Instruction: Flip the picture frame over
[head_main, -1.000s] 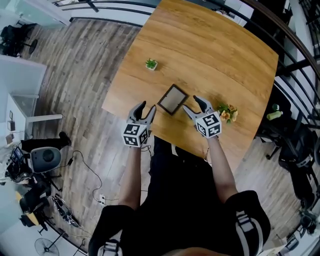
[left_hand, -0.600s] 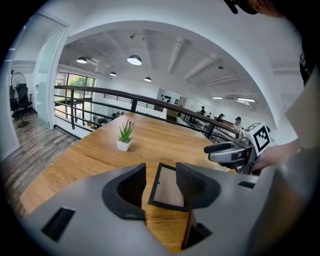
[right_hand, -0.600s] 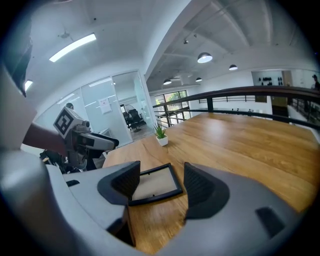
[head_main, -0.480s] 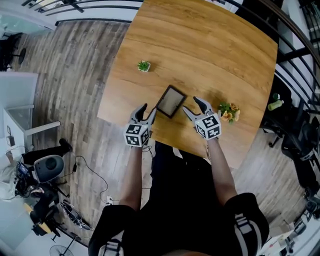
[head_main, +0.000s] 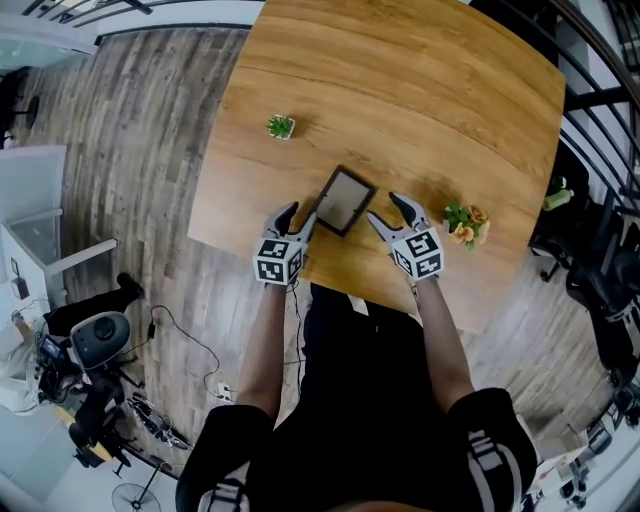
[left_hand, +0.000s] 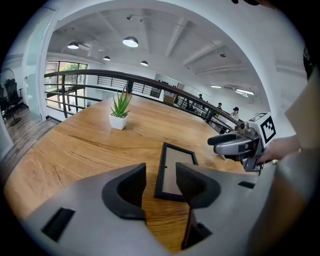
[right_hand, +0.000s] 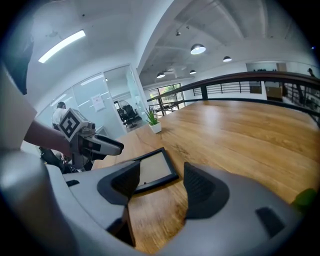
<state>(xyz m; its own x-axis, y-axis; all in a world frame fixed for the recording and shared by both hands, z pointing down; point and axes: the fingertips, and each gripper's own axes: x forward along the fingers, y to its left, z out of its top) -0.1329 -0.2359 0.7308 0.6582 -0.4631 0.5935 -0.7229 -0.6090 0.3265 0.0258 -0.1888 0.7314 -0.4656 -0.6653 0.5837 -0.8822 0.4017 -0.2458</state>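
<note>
Tabletop (head_main: 420, 80) of light wood carries every item. At far left stands a small potted plant (head_main: 281, 126), upright in a white pot, well apart from the rest. Next, the left gripper (head_main: 300, 213) sits low over the near table edge, jaws apart and holding nothing, with the near short side of the picture frame (head_main: 345, 200) showing in the gap just ahead of them. The frame lies flat between the two grippers, dark border around a pale panel, with no jaw touching it. The right gripper (head_main: 385, 208) stands just beside the frame's right corner, jaws set wide and empty. At far right lies a sprig of orange flowers (head_main: 466, 222).
</note>
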